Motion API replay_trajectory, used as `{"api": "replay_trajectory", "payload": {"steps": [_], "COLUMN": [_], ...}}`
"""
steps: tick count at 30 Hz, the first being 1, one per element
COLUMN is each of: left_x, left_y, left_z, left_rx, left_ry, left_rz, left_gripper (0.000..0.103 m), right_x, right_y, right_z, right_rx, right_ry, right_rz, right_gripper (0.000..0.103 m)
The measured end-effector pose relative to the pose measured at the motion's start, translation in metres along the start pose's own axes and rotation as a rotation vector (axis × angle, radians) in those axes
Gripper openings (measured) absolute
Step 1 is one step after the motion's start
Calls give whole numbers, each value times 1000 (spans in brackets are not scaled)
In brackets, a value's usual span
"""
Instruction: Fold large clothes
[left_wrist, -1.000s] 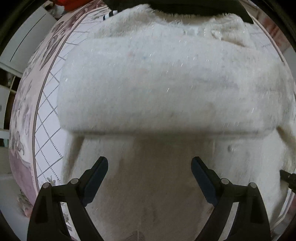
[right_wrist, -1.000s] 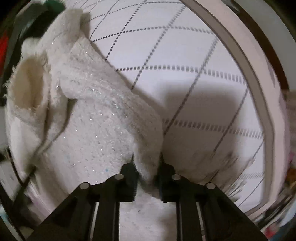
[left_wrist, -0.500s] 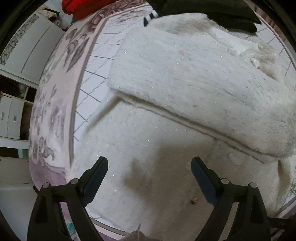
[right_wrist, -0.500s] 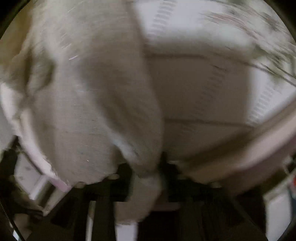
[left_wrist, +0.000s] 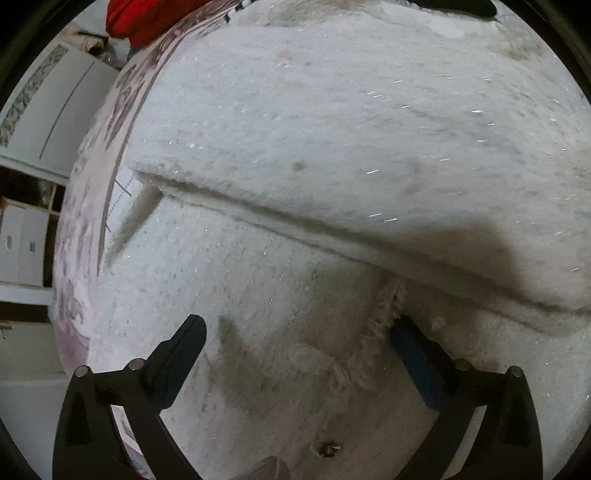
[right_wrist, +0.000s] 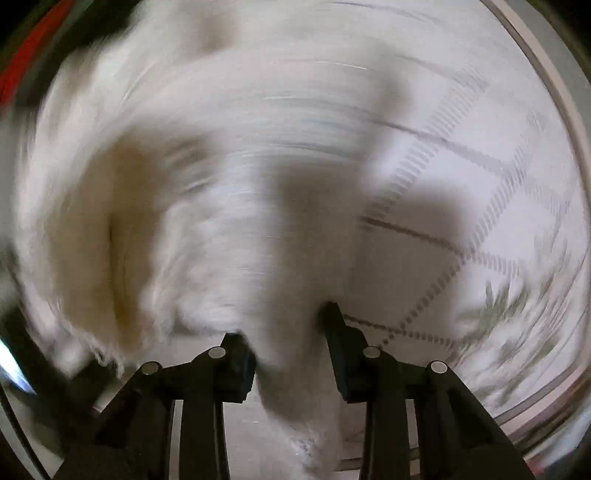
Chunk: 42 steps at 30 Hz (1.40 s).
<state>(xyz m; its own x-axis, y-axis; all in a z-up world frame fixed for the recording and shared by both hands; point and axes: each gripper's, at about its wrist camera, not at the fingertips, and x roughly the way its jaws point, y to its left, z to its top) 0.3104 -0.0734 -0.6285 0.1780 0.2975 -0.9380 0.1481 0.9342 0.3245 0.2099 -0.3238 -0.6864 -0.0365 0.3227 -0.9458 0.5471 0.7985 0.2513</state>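
The white fluffy garment (left_wrist: 332, 147) fills nearly the whole left wrist view, spread on a patterned bedspread (left_wrist: 79, 266), with one thick layer folded across another so that its edge runs as a seam from left to right. Only this view is sharp: it shows the pile, a small dark button (left_wrist: 327, 448) low on the cloth, white cupboards (left_wrist: 55, 110) off to the left and a red cloth (left_wrist: 147, 18) at the top. The right wrist view is smeared by motion, but it alone shows the bare quilted part of the bedspread (right_wrist: 480, 221), with dotted diamond lines, beside the garment (right_wrist: 184, 184).

The left gripper (left_wrist: 297, 334) hangs over the lower layer with its jaws spreading to full width; the right-hand finger brushes a tuft of pile, and nothing is pinched. The right gripper (right_wrist: 286, 325) has its jaws partly apart and narrowing, with a fold of the garment between them; the blur hides whether the pads press it.
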Motion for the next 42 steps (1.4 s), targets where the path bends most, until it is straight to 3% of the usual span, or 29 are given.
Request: {"api": "replay_trajectory", "payload": {"steps": [2, 5, 7, 10, 12, 14, 16, 17, 20, 22, 24, 25, 29, 31, 33, 35, 37, 39, 41, 42], "left_x": [1, 1, 1, 0, -1, -1, -1, -1, 0, -2, -8, -14, -45, -60, -64, -50, -19, -15, -21, -27], "left_y": [4, 4, 3, 3, 2, 1, -1, -1, 1, 1, 3, 6, 23, 28, 24, 10, -1, 5, 12, 15], "left_z": [0, -1, -1, -1, -2, -2, -3, -4, -3, -2, -3, -5, -28, -50, -75, -100, -131, -144, -144, -142], "left_rx": [-13, -15, -16, -19, -21, -21, -25, -30, -59, -71, -85, -98, -165, -200, -203, -162, -144, -213, -237, -244], "left_ry": [4, 3, 4, 6, 6, 3, -5, -11, -6, 5, 15, 17, 8, 16, 48, 108, 207, 189, 177, 168], "left_rz": [-14, -11, -5, -1, 8, 18, 24, 21, 0, 5, 16, 24, 37, 45, 76, 135, 149, 106, 94, 103], "left_gripper": [103, 103, 103, 103, 103, 103, 103, 103, 103, 103, 103, 103, 103, 103, 103, 103, 103, 103, 103, 103], "right_x": [-8, -4, -8, -39, -57, -56, -49, -52, -57, -57, -72, -63, -96, -88, -67, -45, -53, -58, -62, -70], "right_y": [-38, -78, -76, -64, -33, 0, 23, 21, -40, -53, -49, -17, 11, 30, 37, 47, 59, 73, 96, 90], "right_z": [-3, -13, -9, 10, 15, 19, 26, 30, 43, 38, 37, 24, 4, -13, -31, -42, -50, -66, -90, -77], "right_rx": [157, 340, 352, 233, 27, -215, -329, -317, 50, 156, 114, 99, -31, -161, -231, -230, -256, -283, -235, -198], "right_ry": [-29, 0, 35, 71, 21, -8, -33, -53, -42, -27, 11, 23, 36, 85, 144, 176, 132, 147, 180, 198], "right_rz": [56, 179, 187, 101, 28, -120, -196, -178, 0, 82, 55, 45, 50, 39, -34, -82, -111, -130, -94, -67], "right_gripper": [35, 35, 35, 41, 45, 46, 45, 44, 43, 43, 47, 49, 54, 54, 54, 54, 57, 59, 59, 59]}}
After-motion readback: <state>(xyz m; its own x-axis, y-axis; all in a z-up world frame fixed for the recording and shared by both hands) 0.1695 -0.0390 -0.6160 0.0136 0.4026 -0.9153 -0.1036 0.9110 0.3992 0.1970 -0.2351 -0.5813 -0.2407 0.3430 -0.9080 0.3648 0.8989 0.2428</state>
